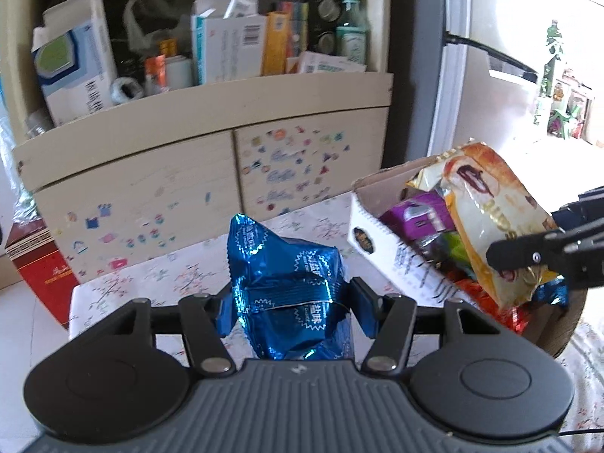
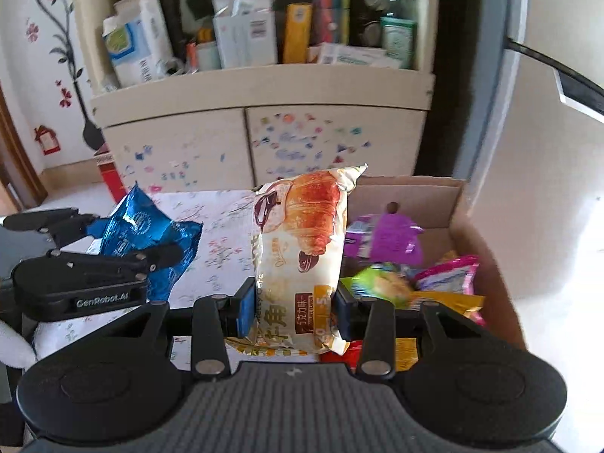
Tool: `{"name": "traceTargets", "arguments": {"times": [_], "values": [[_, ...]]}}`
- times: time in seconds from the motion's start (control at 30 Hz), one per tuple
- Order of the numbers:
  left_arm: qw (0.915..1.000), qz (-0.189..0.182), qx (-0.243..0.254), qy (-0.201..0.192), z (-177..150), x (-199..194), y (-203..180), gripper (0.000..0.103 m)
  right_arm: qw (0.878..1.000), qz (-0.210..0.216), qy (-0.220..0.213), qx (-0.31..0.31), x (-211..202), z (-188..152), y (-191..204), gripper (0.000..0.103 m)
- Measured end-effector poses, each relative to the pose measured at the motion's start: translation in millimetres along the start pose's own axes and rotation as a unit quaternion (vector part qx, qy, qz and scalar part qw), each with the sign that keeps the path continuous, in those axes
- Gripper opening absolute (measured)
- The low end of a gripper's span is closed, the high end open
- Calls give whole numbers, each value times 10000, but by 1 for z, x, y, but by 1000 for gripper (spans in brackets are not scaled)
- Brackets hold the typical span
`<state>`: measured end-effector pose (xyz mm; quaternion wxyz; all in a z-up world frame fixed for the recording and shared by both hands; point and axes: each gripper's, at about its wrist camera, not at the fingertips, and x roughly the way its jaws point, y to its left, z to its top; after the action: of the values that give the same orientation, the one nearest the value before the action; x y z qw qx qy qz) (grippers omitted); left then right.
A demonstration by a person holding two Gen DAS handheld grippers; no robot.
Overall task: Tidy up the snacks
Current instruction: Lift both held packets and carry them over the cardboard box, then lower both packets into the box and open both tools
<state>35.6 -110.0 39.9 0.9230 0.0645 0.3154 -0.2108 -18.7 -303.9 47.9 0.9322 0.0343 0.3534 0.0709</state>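
My left gripper (image 1: 290, 311) is shut on a shiny blue foil snack bag (image 1: 287, 283) and holds it above the floral tablecloth (image 1: 170, 275). The bag also shows in the right wrist view (image 2: 151, 234), left of the croissant pack. My right gripper (image 2: 290, 311) is shut on a white and orange croissant pack (image 2: 302, 256) and holds it upright at the left edge of a cardboard box (image 2: 415, 192). The pack shows in the left wrist view (image 1: 487, 219) over the box (image 1: 381, 249). The box holds several snack packs, among them a purple one (image 2: 389, 241).
A cream cabinet (image 1: 211, 158) with stickered doors stands behind the table; its open shelf is crowded with boxes and bottles. A red box (image 1: 41, 268) sits on the floor at the left. A white door or wall (image 2: 547, 151) is at the right.
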Motion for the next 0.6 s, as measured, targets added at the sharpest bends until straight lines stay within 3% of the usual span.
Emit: {"name": "traceTargets", "arguments": {"times": [0.6], "values": [[9965,-752,265,-232,7,-1,-65,59,9934,-448,-468,945,-37,2,-72,48]]}}
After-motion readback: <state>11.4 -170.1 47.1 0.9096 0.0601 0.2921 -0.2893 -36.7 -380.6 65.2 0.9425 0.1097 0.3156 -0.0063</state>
